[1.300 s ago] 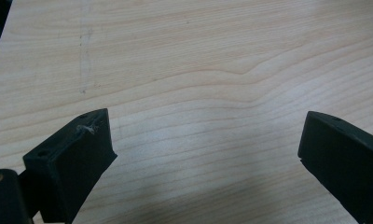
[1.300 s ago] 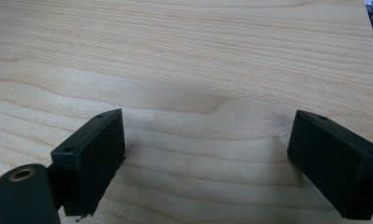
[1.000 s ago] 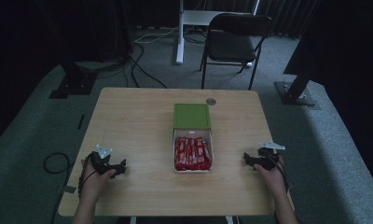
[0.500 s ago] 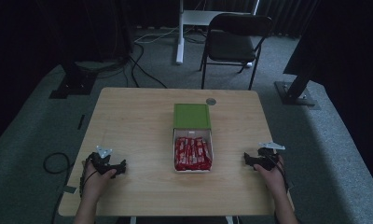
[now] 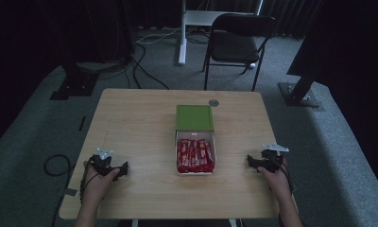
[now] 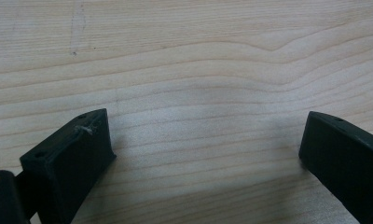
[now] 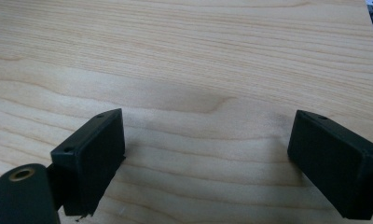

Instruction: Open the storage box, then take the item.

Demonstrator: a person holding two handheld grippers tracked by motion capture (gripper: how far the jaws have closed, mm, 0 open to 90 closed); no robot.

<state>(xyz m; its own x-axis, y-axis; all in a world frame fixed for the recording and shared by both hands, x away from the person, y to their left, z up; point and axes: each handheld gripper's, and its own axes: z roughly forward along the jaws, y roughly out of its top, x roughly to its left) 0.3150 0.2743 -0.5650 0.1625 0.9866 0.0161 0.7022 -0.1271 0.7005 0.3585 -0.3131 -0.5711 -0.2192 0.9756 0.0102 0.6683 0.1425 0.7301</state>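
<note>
Grey carpet surrounds a pale wooden bench (image 5: 130,123), with a dark folding chair (image 5: 236,42) and a white stand (image 5: 184,28) behind its far edge. At the middle of the bench sits a white box (image 5: 195,152) packed with red packets (image 5: 194,155), its long side running away from the person; its green lid (image 5: 194,117) lies open flat, touching the box's far end. A small grey disc (image 5: 213,102) rests near the far edge, just beyond the lid.

Near the front left corner, the left tool (image 5: 122,169) sits low on the wood in the person's left hand (image 5: 99,177), well apart from the box. In the left gripper view its jaws stand wide apart over bare wood grain, holding nothing. Near the front right edge, the right tool (image 5: 250,161) lies in the right hand (image 5: 274,172), also well apart from the box and pointing toward it. In the right gripper view its jaws are likewise spread wide over bare wood.
</note>
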